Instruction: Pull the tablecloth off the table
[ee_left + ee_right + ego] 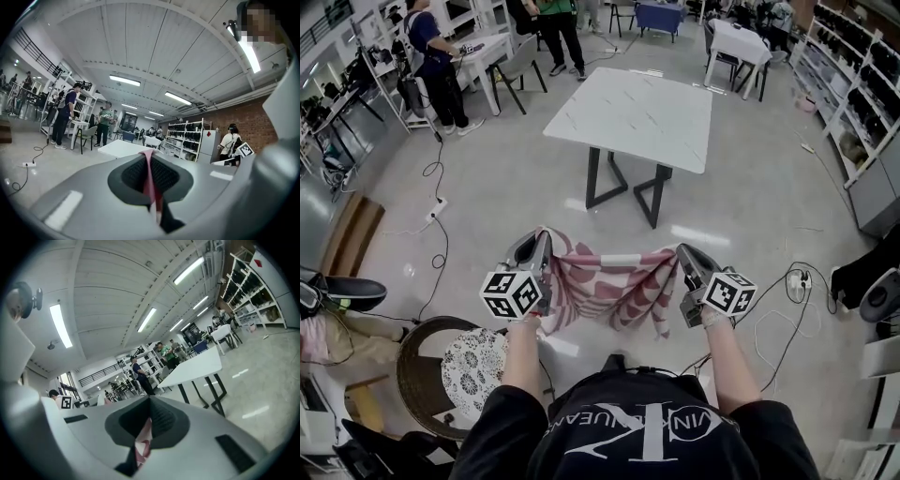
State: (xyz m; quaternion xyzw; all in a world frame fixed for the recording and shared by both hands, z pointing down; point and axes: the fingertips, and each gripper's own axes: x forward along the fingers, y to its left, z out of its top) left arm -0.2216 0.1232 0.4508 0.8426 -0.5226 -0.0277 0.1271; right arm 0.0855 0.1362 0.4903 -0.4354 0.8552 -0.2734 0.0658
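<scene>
The tablecloth [605, 286], white with a dark red pattern, hangs in the air between my two grippers, well clear of the white table [633, 114], whose top is bare. My left gripper [547, 246] is shut on the cloth's left corner, and a pink edge of the tablecloth [149, 180] shows pinched between its jaws. My right gripper [682, 255] is shut on the right corner, with a strip of the tablecloth [144, 442] caught in its jaws. The cloth sags in folds below both grips. The white table [199, 367] stands ahead on dark legs.
A round wicker chair [427, 370] with a patterned cushion stands at my lower left. Cables [783, 319] and a power strip [438, 208] lie on the floor. People [431, 56] stand by desks at the far left. Shelving [858, 84] lines the right wall.
</scene>
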